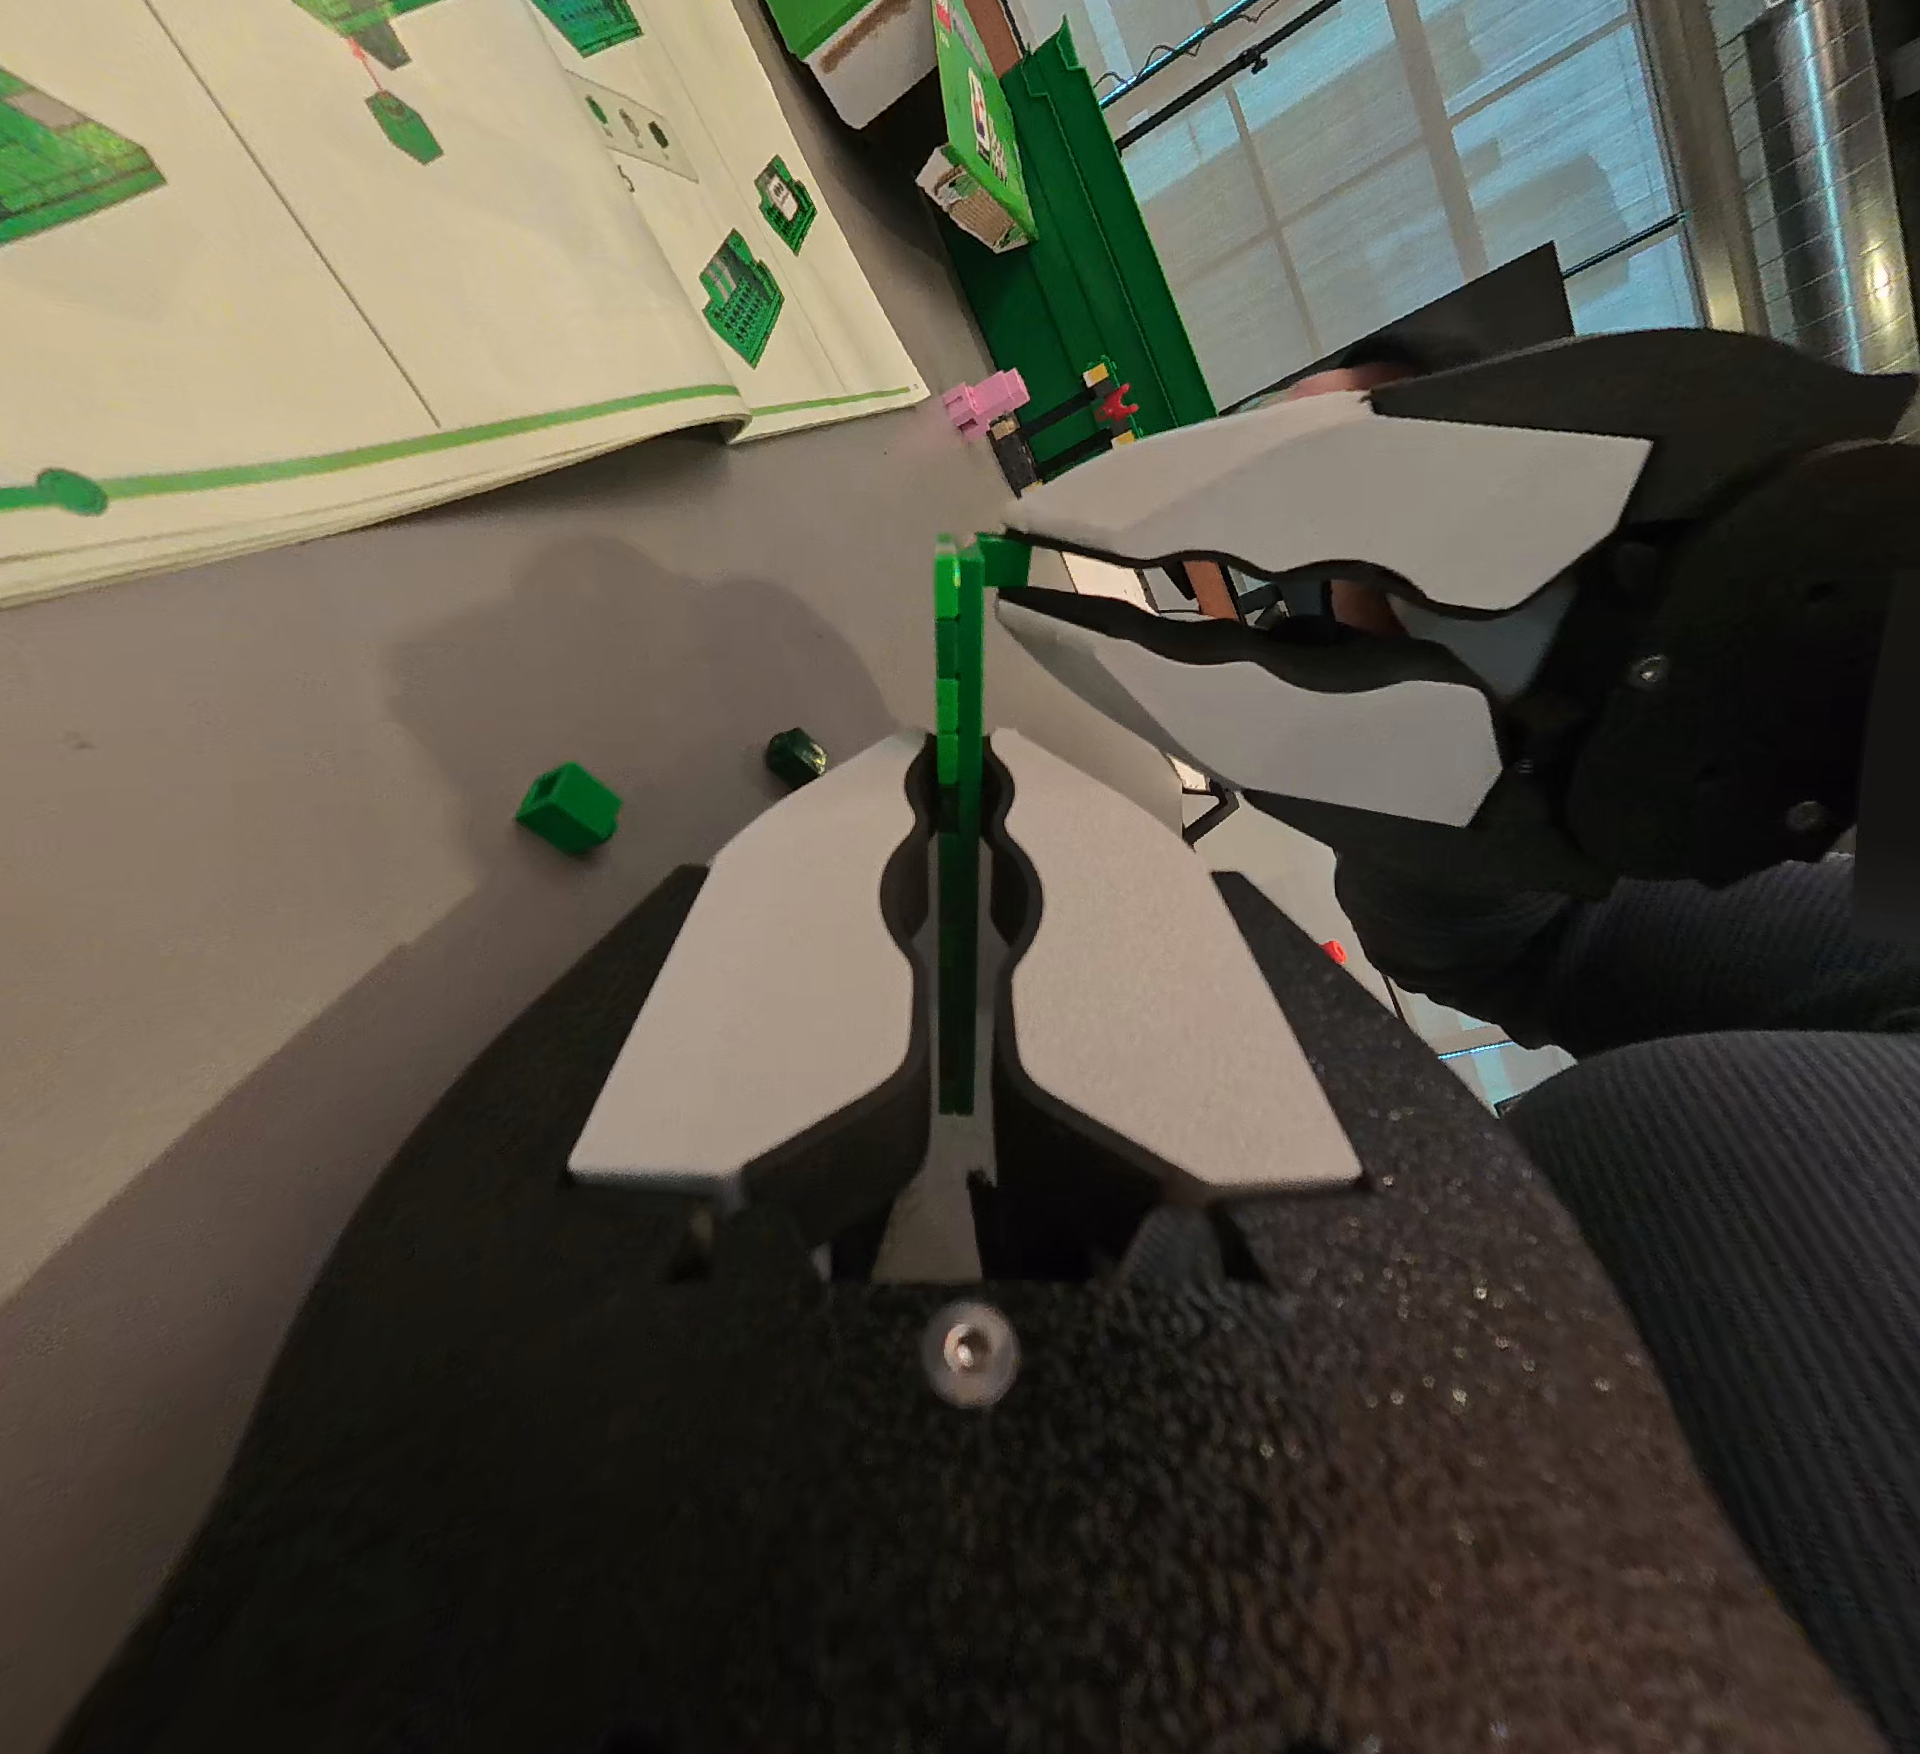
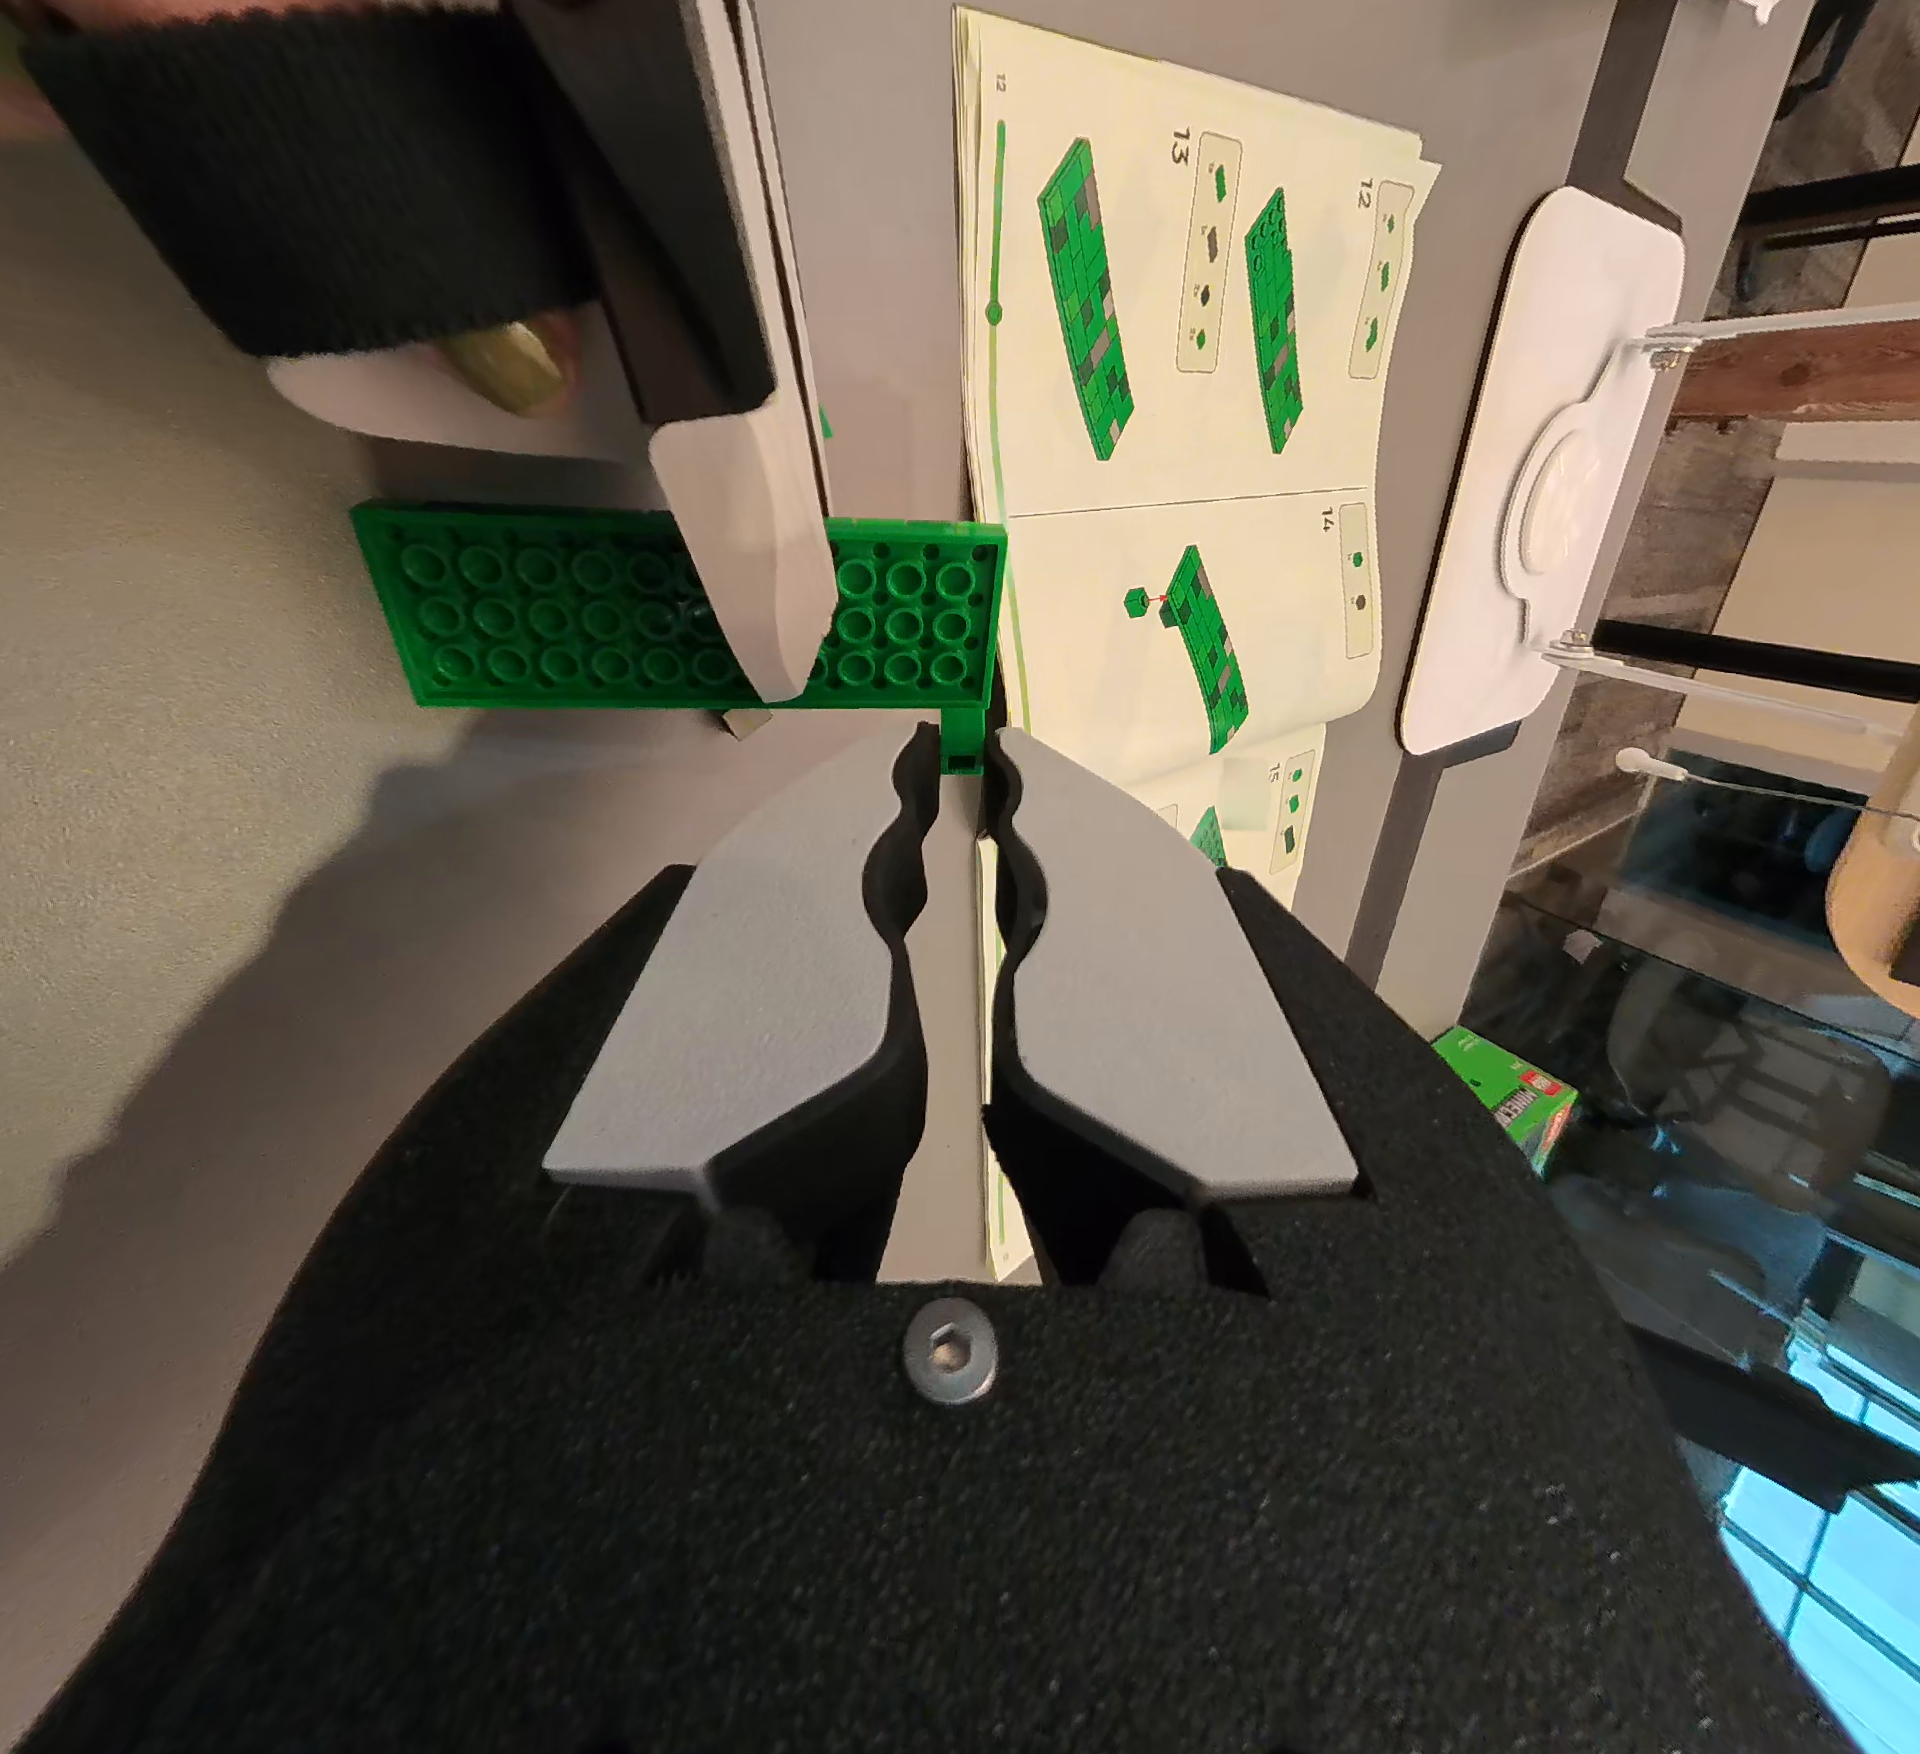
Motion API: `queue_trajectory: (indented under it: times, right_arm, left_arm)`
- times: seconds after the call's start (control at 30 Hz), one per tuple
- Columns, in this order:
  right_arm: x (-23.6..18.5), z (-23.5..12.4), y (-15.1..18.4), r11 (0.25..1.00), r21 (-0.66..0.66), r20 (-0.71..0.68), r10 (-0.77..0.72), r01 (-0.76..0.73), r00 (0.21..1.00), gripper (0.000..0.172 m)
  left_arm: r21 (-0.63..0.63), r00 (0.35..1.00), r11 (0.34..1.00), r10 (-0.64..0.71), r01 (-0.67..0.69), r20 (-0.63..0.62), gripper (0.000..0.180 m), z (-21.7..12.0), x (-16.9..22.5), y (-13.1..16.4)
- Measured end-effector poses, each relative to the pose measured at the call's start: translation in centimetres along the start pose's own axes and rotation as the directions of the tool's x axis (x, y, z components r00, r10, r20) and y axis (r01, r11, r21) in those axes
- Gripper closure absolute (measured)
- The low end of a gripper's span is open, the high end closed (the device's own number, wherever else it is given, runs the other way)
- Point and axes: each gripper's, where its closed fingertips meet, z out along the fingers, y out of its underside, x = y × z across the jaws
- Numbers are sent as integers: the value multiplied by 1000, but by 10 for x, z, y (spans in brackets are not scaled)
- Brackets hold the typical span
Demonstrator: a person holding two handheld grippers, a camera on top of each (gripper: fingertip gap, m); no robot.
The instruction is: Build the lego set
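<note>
Brick meets plate above the desk

My left gripper [image 1: 958, 759] clamps the green plate [image 2: 582, 608]; my right gripper [image 2: 961, 748] pinches a small green brick [image 2: 966, 736] at its corner. Misalignment could pop either loose.

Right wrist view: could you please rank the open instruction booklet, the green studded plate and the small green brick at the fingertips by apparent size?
1. Instruction booklet.
2. Green plate, although nearer the camera.
3. Small green brick, clearly smallest.

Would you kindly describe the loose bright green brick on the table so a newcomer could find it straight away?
Start at the open instruction booklet on the grey table, then look below its edge. There lies a small bright green plastic brick, left of the left hand-held gripper. Unlike the darker, glossy green piece beside it, it is matte, boxy and shows a hollow face.
</note>
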Motion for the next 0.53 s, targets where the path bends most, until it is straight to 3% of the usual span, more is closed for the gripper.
queue_trajectory:
  times: [0.53]
  right_arm:
    - [4, -5, -1, 998, 66, -8, 19, -19, 1000, 164]
  left_arm:
    - [-6, 1000, 1000, 12, -12, 12, 175, 0, -1, 1]
